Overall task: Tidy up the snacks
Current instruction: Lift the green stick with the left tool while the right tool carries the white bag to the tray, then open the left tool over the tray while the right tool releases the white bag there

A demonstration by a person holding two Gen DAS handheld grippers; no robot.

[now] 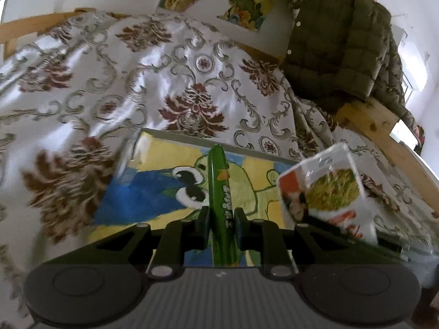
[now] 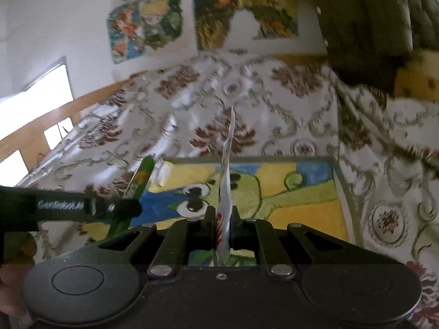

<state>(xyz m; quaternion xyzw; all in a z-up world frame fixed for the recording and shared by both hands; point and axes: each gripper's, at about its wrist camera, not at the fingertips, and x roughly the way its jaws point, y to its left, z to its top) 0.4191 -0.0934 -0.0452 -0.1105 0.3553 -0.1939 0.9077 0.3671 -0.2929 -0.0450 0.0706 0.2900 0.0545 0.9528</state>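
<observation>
My left gripper (image 1: 221,216) is shut on a green snack packet (image 1: 219,186), held edge-on above a tray (image 1: 153,192) painted with a frog. My right gripper (image 2: 222,219) is shut on a white and red snack packet (image 2: 226,181), also edge-on above the same tray (image 2: 301,203). In the left wrist view the white packet (image 1: 329,189) shows its face at the right, with a picture of green food. In the right wrist view the left gripper (image 2: 120,208) and its green packet (image 2: 141,176) are at the left, over the tray's left edge.
The tray lies on a white cloth (image 1: 137,76) with brown floral patterns. A dark green quilted jacket (image 1: 337,44) hangs at the back right over a wooden frame (image 1: 378,126). Painted pictures (image 2: 148,24) hang on the white wall behind.
</observation>
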